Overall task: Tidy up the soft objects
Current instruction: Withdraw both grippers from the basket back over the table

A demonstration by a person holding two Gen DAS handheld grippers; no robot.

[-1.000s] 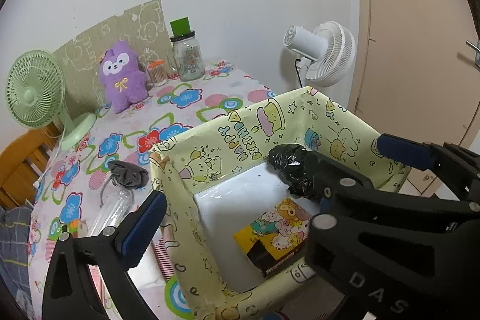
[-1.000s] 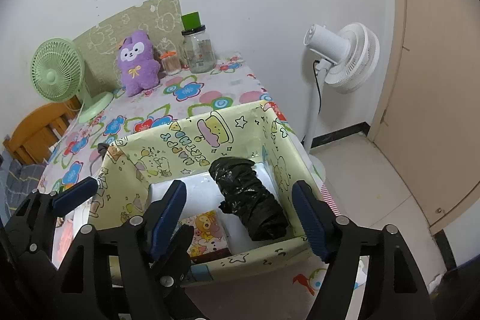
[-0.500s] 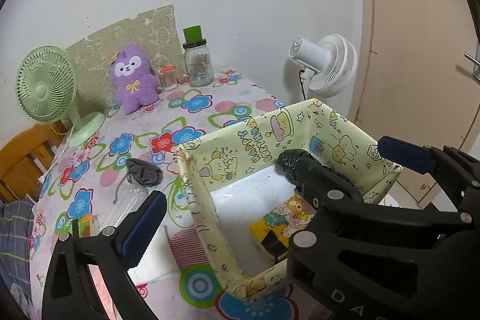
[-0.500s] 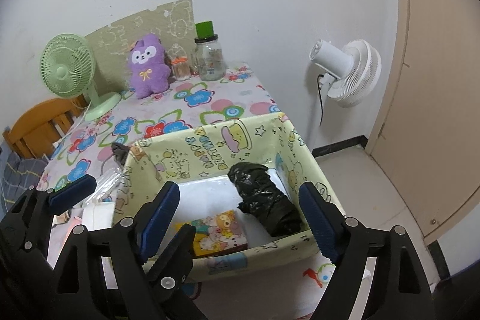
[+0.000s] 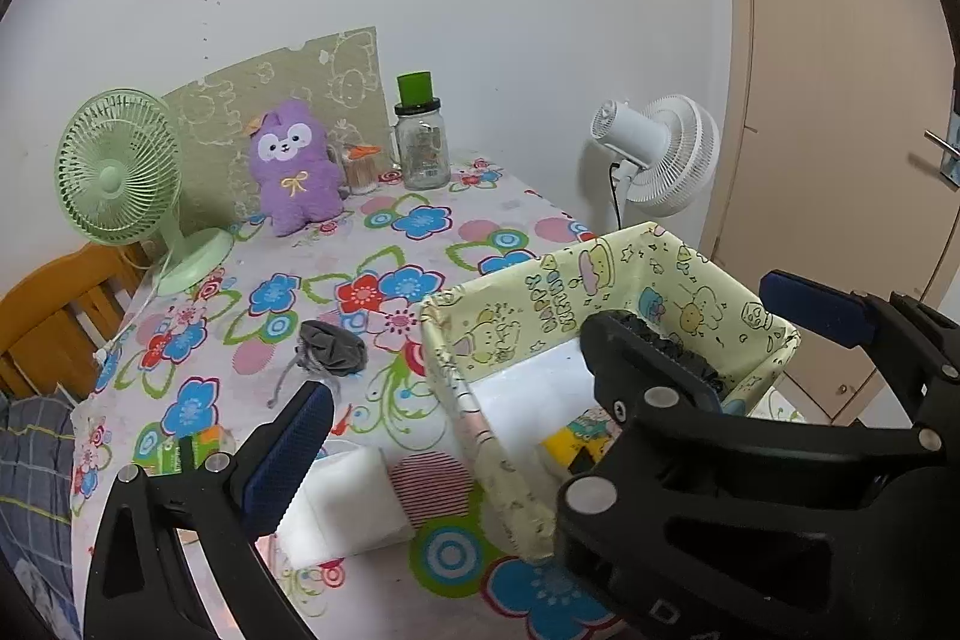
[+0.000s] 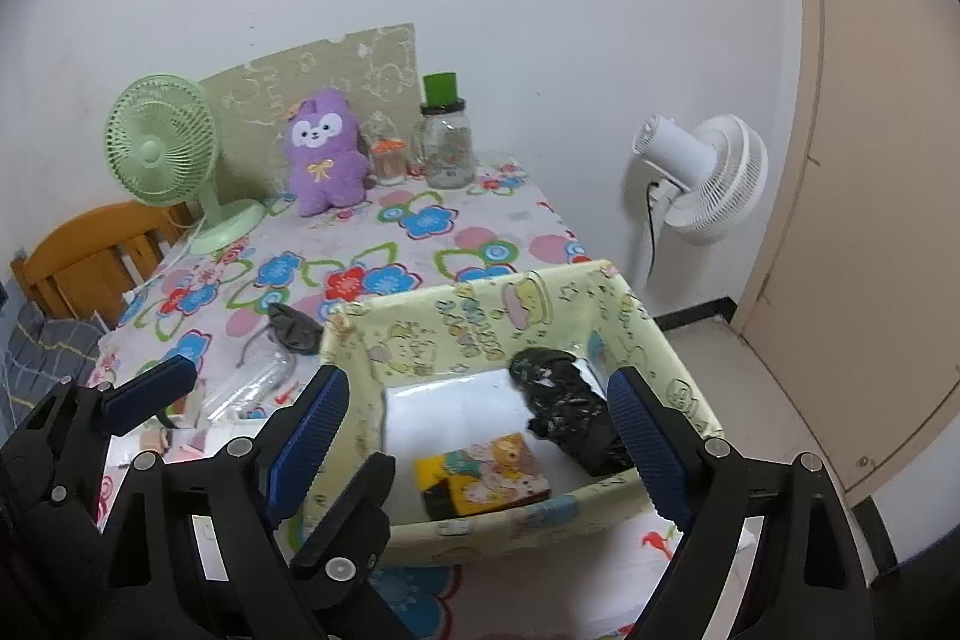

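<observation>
**Box partly filled, soft things left on the worktop**

Box first: the yellow cartoon-print box [image 6: 480, 334] sits at the near edge of the floral worktop [image 5: 420, 232] and already holds a crumpled black bag [image 6: 564, 412] against its right wall, with a small yellow picture packet [image 6: 486, 472] lying flat on its white floor just beside the bag. Judging by the task, those two count as put away.

Outside the box, several soft things are yet to be gathered. A dark grey cloth bundle [image 5: 333, 349] lies on the worktop just left of the box. A white foam block [image 5: 348, 502] rests near the front edge, beside the box's left wall. A purple plush toy [image 5: 297, 166] sits upright at the far end, between the green desk fan [image 5: 120, 166] and a glass jar with a green lid [image 5: 423, 142]. A clear plastic wrapper [image 6: 252, 388] lies near the grey bundle.

The right hand-held gripper [image 6: 474, 436] hovers over the box with its jaws opening wide; the bag lies below them, but the pads press on nothing. The left hand-held gripper [image 5: 540, 358] also stands spread wide and carries nothing; its right finger is hidden behind the other tool.

So the sorting seems well short of finished, perhaps under halfway.
</observation>
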